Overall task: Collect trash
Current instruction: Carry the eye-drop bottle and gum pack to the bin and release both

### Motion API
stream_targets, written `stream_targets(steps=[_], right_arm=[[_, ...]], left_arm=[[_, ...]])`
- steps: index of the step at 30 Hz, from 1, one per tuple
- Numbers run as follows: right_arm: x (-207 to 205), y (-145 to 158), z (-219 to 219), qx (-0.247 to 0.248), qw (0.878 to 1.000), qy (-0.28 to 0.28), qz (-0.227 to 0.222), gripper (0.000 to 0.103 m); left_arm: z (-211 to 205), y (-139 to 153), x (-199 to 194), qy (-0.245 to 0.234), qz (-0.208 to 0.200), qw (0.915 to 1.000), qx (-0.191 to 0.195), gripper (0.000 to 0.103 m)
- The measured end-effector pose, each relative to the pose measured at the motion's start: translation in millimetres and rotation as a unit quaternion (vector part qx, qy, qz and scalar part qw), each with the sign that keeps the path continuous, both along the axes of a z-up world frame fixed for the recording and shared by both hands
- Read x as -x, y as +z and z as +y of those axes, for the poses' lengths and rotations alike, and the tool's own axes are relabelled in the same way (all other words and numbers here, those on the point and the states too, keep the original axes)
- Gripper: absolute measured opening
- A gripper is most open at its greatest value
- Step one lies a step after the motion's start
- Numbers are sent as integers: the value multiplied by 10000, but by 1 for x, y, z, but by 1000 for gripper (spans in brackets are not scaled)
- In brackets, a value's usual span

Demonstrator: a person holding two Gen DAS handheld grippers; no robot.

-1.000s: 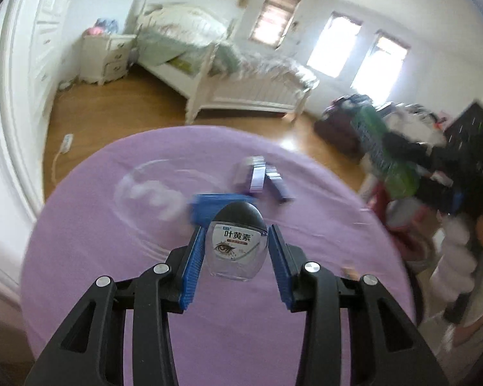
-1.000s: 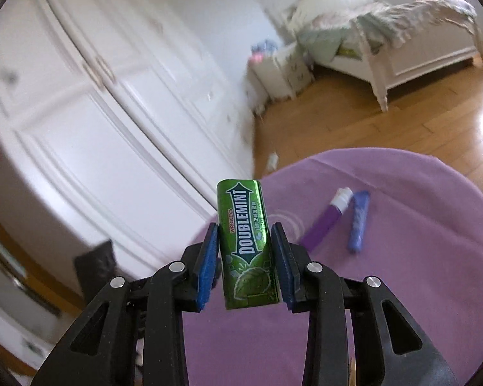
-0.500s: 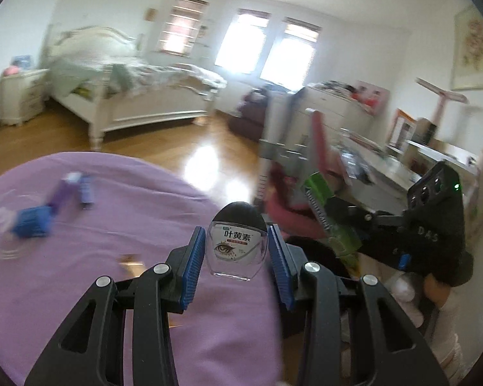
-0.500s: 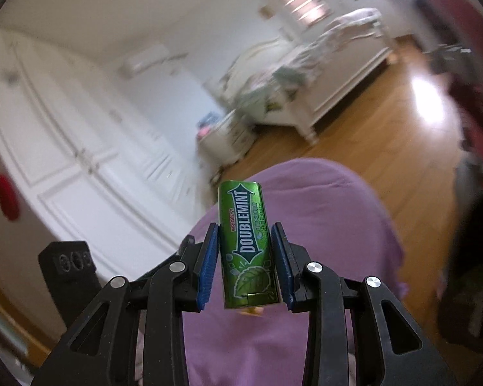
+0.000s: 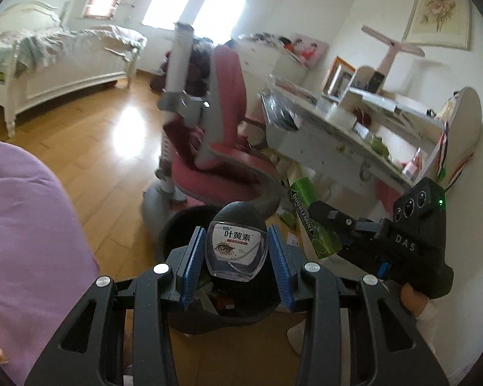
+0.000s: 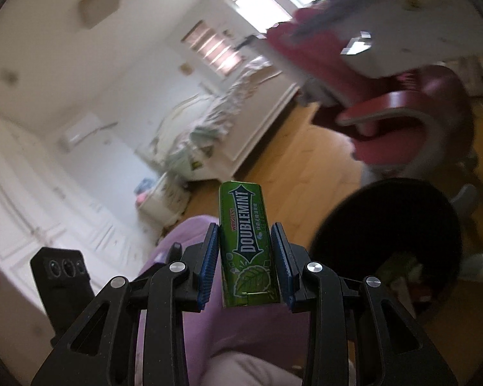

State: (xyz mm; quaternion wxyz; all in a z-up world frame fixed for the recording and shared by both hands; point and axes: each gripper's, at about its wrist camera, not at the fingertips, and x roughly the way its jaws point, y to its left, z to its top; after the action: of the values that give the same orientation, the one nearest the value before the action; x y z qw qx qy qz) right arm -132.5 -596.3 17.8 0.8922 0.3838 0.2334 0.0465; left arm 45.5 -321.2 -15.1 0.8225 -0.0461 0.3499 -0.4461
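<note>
My left gripper (image 5: 236, 252) is shut on a small clear eye-drop bottle (image 5: 236, 244) with a black cap, held just above the open black trash bin (image 5: 174, 228) on the floor. My right gripper (image 6: 244, 257) is shut on a green Doublemint gum pack (image 6: 246, 241), held upright. It also shows in the left wrist view (image 5: 312, 225), to the right of the bin. In the right wrist view the bin (image 6: 389, 225) lies to the right and holds some trash.
The purple-covered table (image 5: 25, 225) is at the left. A pink desk chair (image 5: 222, 148) stands just behind the bin, with a cluttered white desk (image 5: 354, 135) to its right. A white bed (image 5: 58, 61) stands across the wooden floor.
Both grippers have swung away from the purple table to the trash bin beside the pink chair, each still holding its item.
</note>
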Motion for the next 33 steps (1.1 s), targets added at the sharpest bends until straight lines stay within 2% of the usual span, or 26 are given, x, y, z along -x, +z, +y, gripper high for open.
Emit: stream_targets(steps=[8, 13, 21, 24, 25, 26, 27, 28, 33], right_arm=[[1, -38, -29, -257, 9988, -309, 276, 34], [-6, -45, -32, -315, 9982, -343, 381, 34], [-12, -53, -33, -351, 9972, -380, 538, 34], [-15, -52, -37, -339, 9964, -463, 619, 34], [-15, -52, -39, -347, 9959, -503, 670, 40], [-14, -51, -40, -341, 9954, -572, 685, 54], [-12, -50, -42, -308, 9952, -657, 657, 58], [-11, -49, -42, -250, 9952, -695, 648, 60], [-13, -45, -34, -146, 9956, -636, 671, 60]], left_arm=[[-41, -35, -3, -409, 157, 9984, -353, 40], [-61, -48, -9, -526, 218, 9969, -546, 40], [-76, -58, -16, -614, 322, 9953, -672, 40], [-86, -59, -17, -657, 286, 9940, -833, 42], [-89, -59, -17, -642, 248, 9936, -901, 46], [-90, -58, -17, -636, 230, 9933, -934, 51], [-90, -56, -15, -607, 192, 9935, -942, 65], [-88, -53, -14, -580, 152, 9938, -935, 73], [-73, -31, -1, -507, -139, 9948, -870, 75]])
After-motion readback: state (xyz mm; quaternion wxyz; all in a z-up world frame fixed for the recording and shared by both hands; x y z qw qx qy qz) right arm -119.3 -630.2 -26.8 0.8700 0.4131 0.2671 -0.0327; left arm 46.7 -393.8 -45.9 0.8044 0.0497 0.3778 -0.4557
